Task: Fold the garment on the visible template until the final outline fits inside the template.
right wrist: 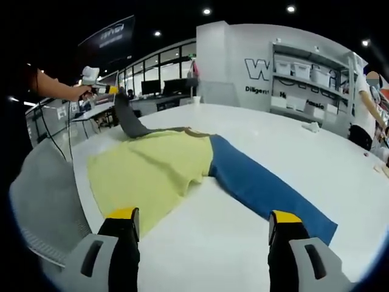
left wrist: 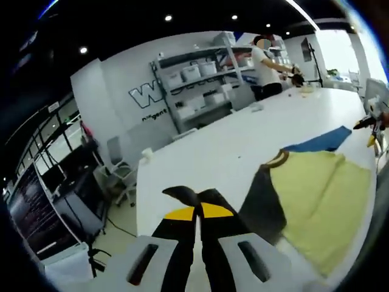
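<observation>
The shirt (right wrist: 164, 167) is lying on the white table (right wrist: 292, 146), yellow body spread flat, blue sleeve (right wrist: 267, 185) stretched out toward the right gripper (right wrist: 203, 234), and the dark sleeve (left wrist: 264, 204) is being lifted off the cloth at the far side. In the left gripper view the left gripper (left wrist: 197, 216) is clenching its jaws on the tip of that dark sleeve, the fabric bunching up between the yellow-tipped fingers; in the right gripper view that same left gripper (right wrist: 115, 91) is showing at the far edge of the table, held in a hand (right wrist: 76, 92), with the sleeve hanging taut from it. The right gripper's jaws are standing wide apart, holding nothing, hovering above the table just short of the blue sleeve's cuff. So the first fold looks to be under way: a sleeve is going inward. Next, I'd judge, the left needs to be carrying the dark sleeve across the yellow body and laying it flat, while the right drops onto the blue cuff. I cannot make out a template outline on the table.
</observation>
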Available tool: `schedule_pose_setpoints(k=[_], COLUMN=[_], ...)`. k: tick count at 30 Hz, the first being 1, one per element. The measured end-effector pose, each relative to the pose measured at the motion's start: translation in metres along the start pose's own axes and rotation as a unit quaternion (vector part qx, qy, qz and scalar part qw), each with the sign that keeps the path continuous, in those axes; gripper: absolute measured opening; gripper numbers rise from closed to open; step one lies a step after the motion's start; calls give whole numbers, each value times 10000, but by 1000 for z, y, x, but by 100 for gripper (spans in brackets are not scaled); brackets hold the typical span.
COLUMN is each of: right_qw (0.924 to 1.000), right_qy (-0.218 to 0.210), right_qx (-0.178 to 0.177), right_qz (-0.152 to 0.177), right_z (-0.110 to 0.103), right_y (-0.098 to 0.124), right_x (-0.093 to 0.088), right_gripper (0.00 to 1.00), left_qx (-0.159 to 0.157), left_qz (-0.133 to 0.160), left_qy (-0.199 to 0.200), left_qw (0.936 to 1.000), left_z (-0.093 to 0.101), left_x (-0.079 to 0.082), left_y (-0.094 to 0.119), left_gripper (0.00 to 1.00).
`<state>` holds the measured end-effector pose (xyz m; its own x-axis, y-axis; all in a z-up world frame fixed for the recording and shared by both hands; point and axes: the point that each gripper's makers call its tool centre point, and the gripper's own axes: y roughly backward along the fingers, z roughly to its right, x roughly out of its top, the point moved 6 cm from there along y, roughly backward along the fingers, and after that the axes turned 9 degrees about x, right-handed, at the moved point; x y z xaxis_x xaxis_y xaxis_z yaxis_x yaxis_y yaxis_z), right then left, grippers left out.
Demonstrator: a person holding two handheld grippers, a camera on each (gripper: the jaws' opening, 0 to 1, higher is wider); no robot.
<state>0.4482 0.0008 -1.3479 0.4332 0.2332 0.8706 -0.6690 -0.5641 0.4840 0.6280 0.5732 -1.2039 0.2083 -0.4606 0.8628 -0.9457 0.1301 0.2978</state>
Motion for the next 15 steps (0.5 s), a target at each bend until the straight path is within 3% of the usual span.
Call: schedule_pose_setpoints(k=[7, 15], right_qw=[10000, 10000], right_qy=[21, -1], right_qx=[14, -24], right_qz=[-7, -22], right_z=[1, 1], right_y=[-1, 2], right_x=[3, 1], right_gripper=[86, 86], left_qx=[52, -12], left_qz=[-116, -219], left_qy=[-145, -275], left_qw=[9998, 9994], left_z=[-12, -11], left_x=[-5, -14], left_y=[-9, -19], left_gripper=[5, 5])
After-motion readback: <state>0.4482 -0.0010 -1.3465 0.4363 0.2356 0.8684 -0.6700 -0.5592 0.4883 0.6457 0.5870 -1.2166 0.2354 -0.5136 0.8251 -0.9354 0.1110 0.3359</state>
